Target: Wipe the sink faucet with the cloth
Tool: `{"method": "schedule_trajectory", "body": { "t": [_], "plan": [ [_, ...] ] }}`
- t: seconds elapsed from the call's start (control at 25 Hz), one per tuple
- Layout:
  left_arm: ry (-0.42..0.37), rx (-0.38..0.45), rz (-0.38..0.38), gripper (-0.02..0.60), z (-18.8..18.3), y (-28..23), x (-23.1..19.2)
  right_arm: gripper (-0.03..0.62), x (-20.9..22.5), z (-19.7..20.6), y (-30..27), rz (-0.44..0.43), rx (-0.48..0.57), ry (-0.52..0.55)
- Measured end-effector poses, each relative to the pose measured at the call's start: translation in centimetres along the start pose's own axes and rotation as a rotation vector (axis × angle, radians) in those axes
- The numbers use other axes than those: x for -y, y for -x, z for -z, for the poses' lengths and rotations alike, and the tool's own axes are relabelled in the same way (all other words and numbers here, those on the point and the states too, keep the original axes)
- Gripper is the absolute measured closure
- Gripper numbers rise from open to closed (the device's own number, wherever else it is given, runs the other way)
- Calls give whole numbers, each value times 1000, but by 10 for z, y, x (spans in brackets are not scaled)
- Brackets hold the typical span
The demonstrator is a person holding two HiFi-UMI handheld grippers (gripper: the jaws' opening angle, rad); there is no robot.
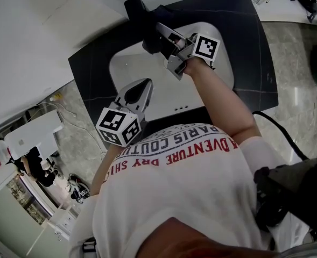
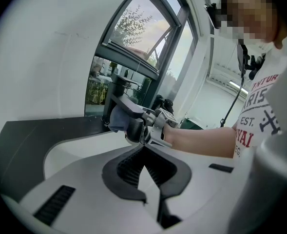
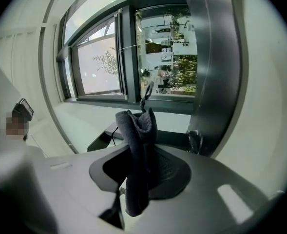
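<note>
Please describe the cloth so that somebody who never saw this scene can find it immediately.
Find the white sink set in the dark counter. At its far edge the right gripper is shut on the cloth: a dark grey, fuzzy fold, the only soft thing there.

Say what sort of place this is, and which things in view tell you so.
Probably a washroom or kitchenette corner: a white sink is set in a dark counter, a dark faucet stands at its back edge, and a large window is just behind.
</note>
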State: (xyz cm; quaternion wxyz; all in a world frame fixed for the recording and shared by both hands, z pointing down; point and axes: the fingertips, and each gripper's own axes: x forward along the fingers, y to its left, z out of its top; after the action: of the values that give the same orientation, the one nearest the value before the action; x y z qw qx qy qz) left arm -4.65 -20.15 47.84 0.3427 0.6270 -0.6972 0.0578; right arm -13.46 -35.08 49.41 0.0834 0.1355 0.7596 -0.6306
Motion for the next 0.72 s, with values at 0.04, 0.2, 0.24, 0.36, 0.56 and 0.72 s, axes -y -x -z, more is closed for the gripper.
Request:
{"method": "schedule_trajectory", "body": {
  "t": [0.04,0.2,0.24,0.36,0.56,0.72],
  "plan": [
    [0,1,1,581,0,0,0,520,0,0,0,-3,0,-7],
    [-4,2,9,581,-1,0,1,520,2,-1,1,-13,4,-42],
    [-4,1,10,581,-1,1,0,520,2,0,2,-19,8,-56],
    [-5,0,14,581,-1,2,-1,520,-3,1,4,-52,14,-105],
    [-10,5,28,581,1,2,4,520,-13,12,17,-63,1,-122],
    [-15,17,46,581,2,4,9,520,-24,24,33,-39,6,-131]
  ]
}}
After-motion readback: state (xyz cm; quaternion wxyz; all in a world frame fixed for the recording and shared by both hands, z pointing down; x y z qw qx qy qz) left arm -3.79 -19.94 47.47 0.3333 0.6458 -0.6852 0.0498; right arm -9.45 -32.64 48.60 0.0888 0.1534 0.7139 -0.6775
